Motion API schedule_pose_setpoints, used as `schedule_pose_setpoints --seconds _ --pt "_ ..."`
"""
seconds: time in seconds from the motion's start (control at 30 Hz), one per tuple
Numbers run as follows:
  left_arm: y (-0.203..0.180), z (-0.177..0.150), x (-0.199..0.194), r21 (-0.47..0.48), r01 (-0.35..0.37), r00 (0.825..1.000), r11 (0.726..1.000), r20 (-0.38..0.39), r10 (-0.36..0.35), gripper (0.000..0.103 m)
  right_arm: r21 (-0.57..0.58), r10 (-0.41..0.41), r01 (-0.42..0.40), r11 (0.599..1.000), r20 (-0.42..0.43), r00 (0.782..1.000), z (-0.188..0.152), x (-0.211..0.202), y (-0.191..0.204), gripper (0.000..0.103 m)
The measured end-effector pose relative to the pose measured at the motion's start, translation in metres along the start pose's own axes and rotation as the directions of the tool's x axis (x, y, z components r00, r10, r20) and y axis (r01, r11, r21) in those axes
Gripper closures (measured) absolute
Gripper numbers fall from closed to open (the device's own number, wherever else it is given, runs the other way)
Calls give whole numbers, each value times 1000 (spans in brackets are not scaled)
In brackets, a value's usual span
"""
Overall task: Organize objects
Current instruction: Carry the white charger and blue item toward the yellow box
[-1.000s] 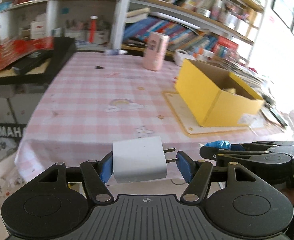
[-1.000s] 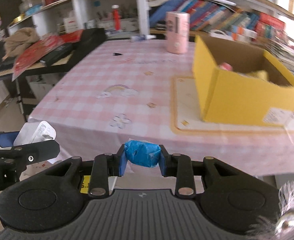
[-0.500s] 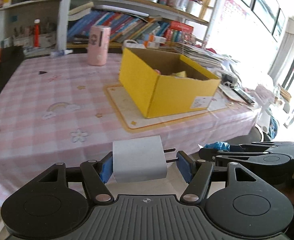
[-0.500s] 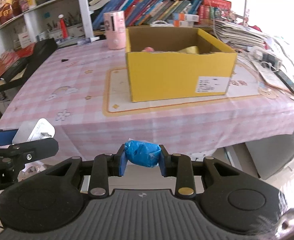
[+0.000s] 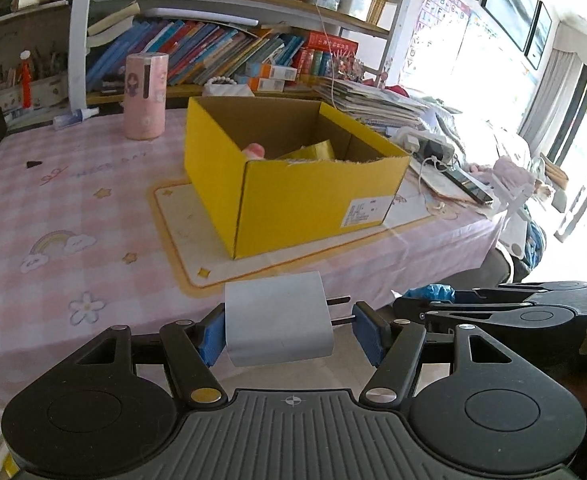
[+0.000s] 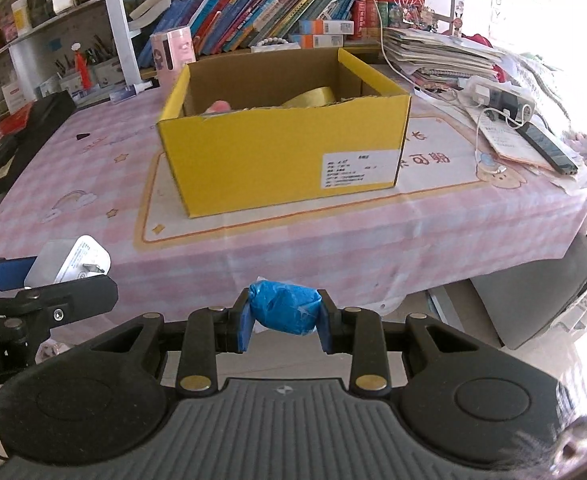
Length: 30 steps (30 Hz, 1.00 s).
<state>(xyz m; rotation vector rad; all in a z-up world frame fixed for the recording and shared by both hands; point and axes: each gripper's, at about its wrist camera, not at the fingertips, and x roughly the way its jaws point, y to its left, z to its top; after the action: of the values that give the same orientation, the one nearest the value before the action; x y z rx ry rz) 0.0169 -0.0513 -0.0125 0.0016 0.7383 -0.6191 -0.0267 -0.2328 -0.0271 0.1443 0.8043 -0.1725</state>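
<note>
Before box [image 6: 281, 148]: both claws level, loaded.

Both views now face the yellow box [image 6: 281, 152] nearly head-on, where a second ago it sat off to the right and the black stand at the left of the table [image 5: 73, 208] filled more of the view. The box's labelled side now shows, and the phone [image 6: 549, 148] and papers right of the box have come into sight.

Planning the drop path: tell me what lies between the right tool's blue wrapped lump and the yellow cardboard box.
In the right wrist view, only bare pink checked tablecloth and the cream mat's edge separate the blue wrapped lump from the yellow cardboard box.
</note>
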Motion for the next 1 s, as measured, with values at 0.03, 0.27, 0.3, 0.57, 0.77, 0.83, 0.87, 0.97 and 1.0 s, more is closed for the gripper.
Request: schedule_pose_setpoints --seconds 0.03,0.27,0.3,0.57,0.77,0.83,0.87,0.97,1.0 --pt "-2 2 3 -1 -2 1000 1000 1 2 38 -3 2 -2 1000 -3 1000 3 2 -3 74" --pt "-20 20 25 0 -23 1000 1000 20 23 38 -26 15 -15 1000 -17 1000 26 21 -27 74" --pt "-22 23 28 0 -27 999 1000 29 27 38 -32 18 -18 999 -15 1000 29 23 -29 74" --pt "-41 65 43 35 -92 984 995 154 86 38 -67 29 -23 997 91 995 76 35 -61 74" --pt "-51 104 62 40 -152 965 988 221 140 38 -96 76 -58 994 193 978 130 48 -75 74" --pt "-53 113 71 42 -182 956 982 240 167 38 -118 97 -73 990 214 972 148 56 -77 74" --pt "-52 117 76 38 -196 954 980 240 182 38 -131 106 -79 988 219 970 154 60 -78 74" --pt "-50 128 99 26 -239 949 971 218 228 38 -173 133 -95 980 222 966 172 76 -77 74" --pt "-49 130 105 26 -255 947 967 209 244 38 -184 141 -101 978 221 965 176 81 -76 74"
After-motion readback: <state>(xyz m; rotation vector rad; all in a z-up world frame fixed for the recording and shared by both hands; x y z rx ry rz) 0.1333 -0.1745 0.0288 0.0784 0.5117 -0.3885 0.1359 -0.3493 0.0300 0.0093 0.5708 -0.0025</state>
